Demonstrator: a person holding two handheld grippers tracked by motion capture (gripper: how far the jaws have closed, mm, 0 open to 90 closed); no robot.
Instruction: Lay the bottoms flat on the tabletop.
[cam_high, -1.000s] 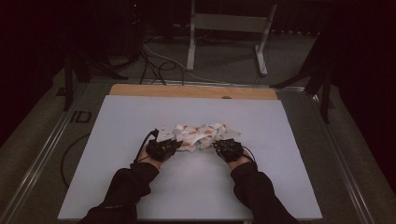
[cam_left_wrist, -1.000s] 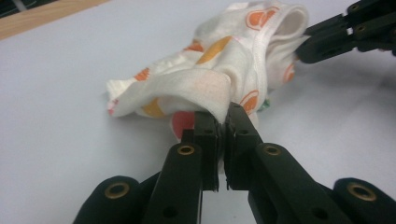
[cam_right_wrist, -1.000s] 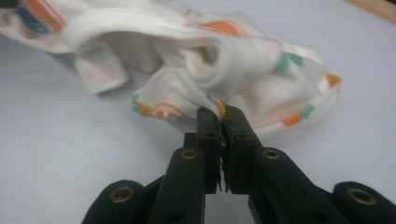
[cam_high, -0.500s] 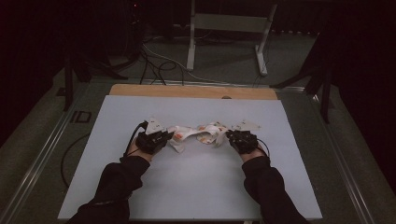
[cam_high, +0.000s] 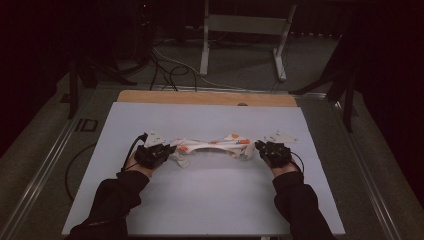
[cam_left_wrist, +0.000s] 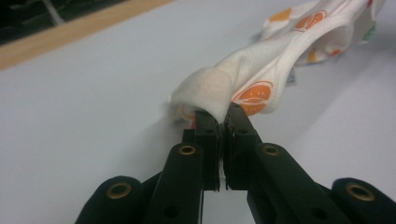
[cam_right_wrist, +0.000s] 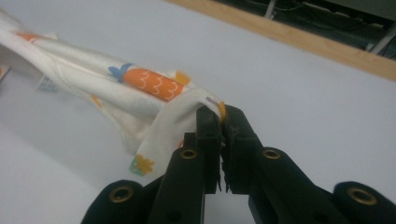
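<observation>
High view: one white cloth (cam_high: 210, 145) with orange print, stretched over the pale tabletop (cam_high: 200, 200). Left hand-held gripper (cam_high: 167, 150) pinches its left end; right hand-held gripper (cam_high: 260, 147) pinches its right end. Both jaws clamped on fabric.

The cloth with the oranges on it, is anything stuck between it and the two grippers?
Nothing visible is. The left gripper is shut right on one end of the printed cloth, and the right gripper is shut on the other end. The cloth hangs stretched between them over the white table, and nothing else lies near it.
</observation>
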